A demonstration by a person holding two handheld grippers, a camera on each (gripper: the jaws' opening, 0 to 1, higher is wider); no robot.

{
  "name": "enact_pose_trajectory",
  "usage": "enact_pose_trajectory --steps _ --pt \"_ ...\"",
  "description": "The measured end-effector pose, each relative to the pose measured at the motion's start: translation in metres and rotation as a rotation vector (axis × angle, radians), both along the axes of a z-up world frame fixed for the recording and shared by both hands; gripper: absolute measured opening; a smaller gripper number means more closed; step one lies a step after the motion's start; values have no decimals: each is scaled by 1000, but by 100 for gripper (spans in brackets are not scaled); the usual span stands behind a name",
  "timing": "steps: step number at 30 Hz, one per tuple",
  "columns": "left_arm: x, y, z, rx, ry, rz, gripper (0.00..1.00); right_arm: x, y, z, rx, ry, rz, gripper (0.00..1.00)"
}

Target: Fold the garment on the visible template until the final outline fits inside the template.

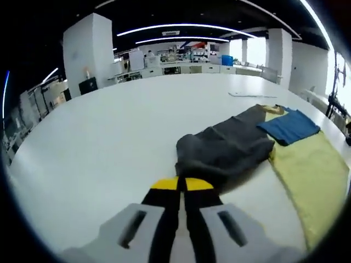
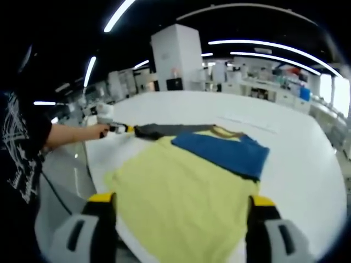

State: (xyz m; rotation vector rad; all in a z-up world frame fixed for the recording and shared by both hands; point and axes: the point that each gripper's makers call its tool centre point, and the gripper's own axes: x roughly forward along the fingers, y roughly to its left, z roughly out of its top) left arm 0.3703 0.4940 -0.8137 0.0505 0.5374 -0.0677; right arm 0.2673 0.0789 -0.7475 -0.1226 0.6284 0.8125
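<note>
Two grippers worked the white table (image 1: 109, 142). Our left gripper (image 1: 181, 183) was clenched at the grey sleeve (image 1: 225, 145); our right gripper (image 2: 181, 200) hung released over the yellow T-shirt (image 2: 181, 192) near the edge. Tugging could drag it off.

Bright ceiling strip lights (image 2: 263, 55) glare overhead; both views are soft, with fisheye bending and darkening at the edges.

Bare table (image 1: 109, 137) — left of garment (image 1: 230, 145)

Left gripper (image 1: 182, 184) jaws pinched together at the grey sleeve (image 1: 222, 150); right gripper (image 2: 181, 201) spread wide, arm (image 2: 68, 133) stretched toward that sleeve.
</note>
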Motion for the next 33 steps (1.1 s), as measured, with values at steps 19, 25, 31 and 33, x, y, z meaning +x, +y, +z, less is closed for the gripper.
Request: enact_pose_trajectory --steps 19,25,31,33 --pt "35 -142 67 15 -180 -300 0 -4 0 -1 2 2 1 98" --pt "17 -187 31 41 -105 -407 0 -6 -2 -3 3 10 -6 98" --pt "2 -200 -7 78 -17 -451 0 -8 -3 -4 4 14 -9 98" --pt "-1 -202 -20 74 21 -454 0 -7 -3 -5 4 13 -9 98"
